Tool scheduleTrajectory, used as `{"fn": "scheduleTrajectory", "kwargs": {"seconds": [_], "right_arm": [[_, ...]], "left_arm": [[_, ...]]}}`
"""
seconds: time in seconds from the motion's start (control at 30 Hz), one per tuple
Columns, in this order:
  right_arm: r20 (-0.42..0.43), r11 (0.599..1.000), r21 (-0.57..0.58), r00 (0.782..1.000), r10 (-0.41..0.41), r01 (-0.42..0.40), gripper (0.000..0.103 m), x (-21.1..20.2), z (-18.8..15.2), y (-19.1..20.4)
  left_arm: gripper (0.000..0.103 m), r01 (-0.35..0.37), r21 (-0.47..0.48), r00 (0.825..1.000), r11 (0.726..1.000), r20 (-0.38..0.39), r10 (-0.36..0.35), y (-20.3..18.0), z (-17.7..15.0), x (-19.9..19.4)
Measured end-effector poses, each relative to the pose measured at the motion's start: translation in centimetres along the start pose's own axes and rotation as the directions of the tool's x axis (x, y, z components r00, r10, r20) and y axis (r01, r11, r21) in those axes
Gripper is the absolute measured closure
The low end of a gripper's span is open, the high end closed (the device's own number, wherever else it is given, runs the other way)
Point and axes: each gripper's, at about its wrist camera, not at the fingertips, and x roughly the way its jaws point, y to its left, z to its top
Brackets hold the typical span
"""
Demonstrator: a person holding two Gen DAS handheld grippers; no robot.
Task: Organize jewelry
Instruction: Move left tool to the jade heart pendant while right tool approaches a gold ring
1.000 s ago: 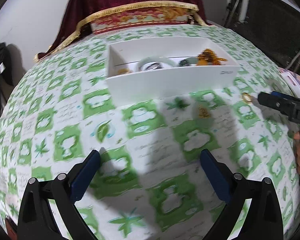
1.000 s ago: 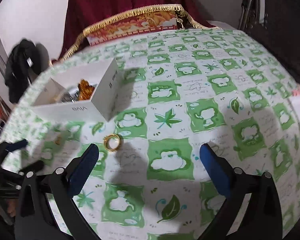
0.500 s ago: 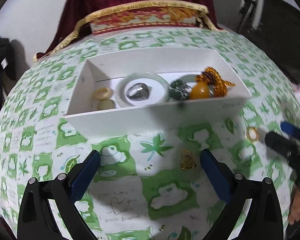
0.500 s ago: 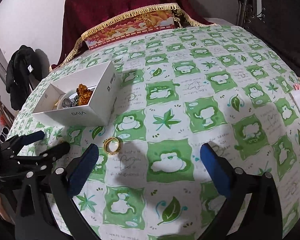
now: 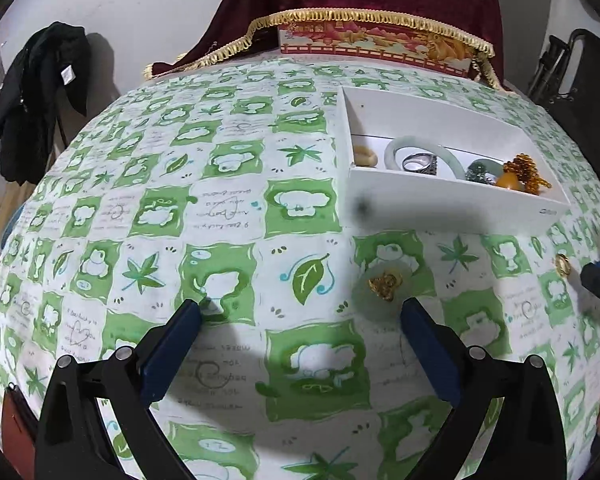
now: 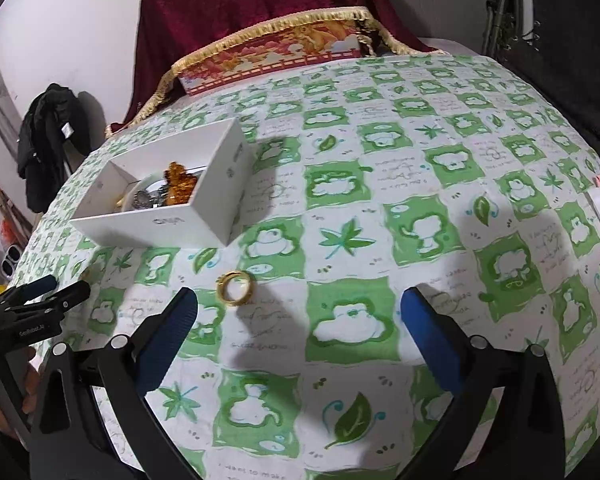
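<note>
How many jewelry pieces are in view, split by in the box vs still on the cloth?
In the white box: 6 (cream ring, jade bangle, silver ring, green stone piece, orange bead, amber bead cluster)
On the tablecloth: 2 (pale disc pendant with gold charm, gold ring)
Total: 8

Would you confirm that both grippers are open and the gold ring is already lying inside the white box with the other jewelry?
Not quite: the gold ring still lies on the tablecloth, outside the white box, as the right wrist view shows. The left gripper and the right gripper are indeed open.
</note>
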Motion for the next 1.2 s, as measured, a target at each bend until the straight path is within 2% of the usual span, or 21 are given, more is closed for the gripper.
{"fn": "scheduleTrajectory", "kwargs": {"seconds": [0.17,0.23,0.27,0.37,0.5,0.57,0.7,0.8,0.87,0.93,0.97,1.0,1.03,1.07,1.13,1.2], "right_arm": [[0.004,0.994,-0.079,0.997,0.079,-0.078,0.008,-0.2,-0.2,1.7],[-0.005,0.989,-0.110,0.995,0.095,-0.095,0.028,-0.2,-0.2,2.4],[-0.012,0.988,-0.119,0.995,0.098,-0.098,0.032,-0.1,-0.3,2.7],[-0.028,0.988,-0.122,0.995,0.096,-0.099,0.036,0.2,-0.3,2.8],[-0.047,0.987,-0.115,0.993,0.108,-0.112,0.049,0.7,-0.2,2.9],[-0.052,0.986,-0.129,0.994,0.101,-0.107,0.050,1.0,0.0,3.4],[-0.057,0.984,-0.166,0.997,0.060,-0.069,0.050,1.5,0.1,4.1],[-0.060,0.982,-0.180,0.997,0.045,-0.055,0.050,1.6,0.2,4.3],[-0.063,0.982,-0.179,0.997,0.049,-0.059,0.049,1.7,0.1,4.3],[-0.076,0.977,-0.190,0.994,0.080,-0.093,0.035,1.8,0.1,4.5],[-0.082,0.975,-0.199,0.993,0.087,-0.102,0.031,1.9,0.0,4.7],[-0.091,0.970,-0.218,0.992,0.087,-0.105,0.023,2.0,-0.1,5.2],[-0.099,0.967,-0.230,0.991,0.085,-0.106,0.011,2.1,-0.2,5.4],[-0.110,0.966,-0.242,0.992,0.068,-0.093,0.004,2.3,-0.2,5.6],[-0.110,0.964,-0.257,0.993,0.040,-0.067,0.004,2.5,-0.3,5.9],[-0.109,0.966,-0.247,0.993,0.051,-0.076,0.004,2.4,-0.3,5.7]], "left_arm": [[0.003,0.067,0.058,0.998,0.996,0.004,-0.067,-0.7,0.1,0.1],[0.003,0.083,0.088,0.996,0.993,0.007,-0.084,-1.1,0.3,0.2],[0.003,0.087,0.115,0.996,0.990,0.012,-0.089,-1.5,0.4,0.2],[0.003,0.077,0.185,0.996,0.980,0.028,-0.083,-2.3,0.6,0.4],[0.003,0.055,0.246,0.997,0.968,0.047,-0.068,-3.1,0.8,0.4],[0.003,0.054,0.261,0.997,0.964,0.044,-0.068,-3.4,0.8,0.6],[0.003,0.078,0.259,0.996,0.963,0.022,-0.086,-3.2,1.0,1.0],[0.003,0.142,0.212,0.990,0.967,-0.020,-0.141,-2.2,1.6,1.7],[0.003,0.139,0.218,0.990,0.966,-0.017,-0.138,-2.3,1.6,1.8],[0.003,0.135,0.215,0.991,0.967,-0.013,-0.136,-2.4,1.5,1.7],[0.003,0.136,0.213,0.991,0.967,-0.012,-0.136,-2.3,1.5,1.7],[0.003,0.136,0.212,0.991,0.968,-0.011,-0.136,-2.3,1.4,1.7],[0.003,0.134,0.210,0.991,0.969,-0.010,-0.134,-2.4,1.4,1.7],[0.003,0.131,0.207,0.991,0.970,-0.009,-0.132,-2.4,1.3,1.7],[0.003,0.126,0.202,0.992,0.971,-0.006,-0.127,-2.5,1.1,1.6],[0.003,0.125,0.200,0.992,0.972,-0.005,-0.127,-2.5,1.1,1.5]]}}
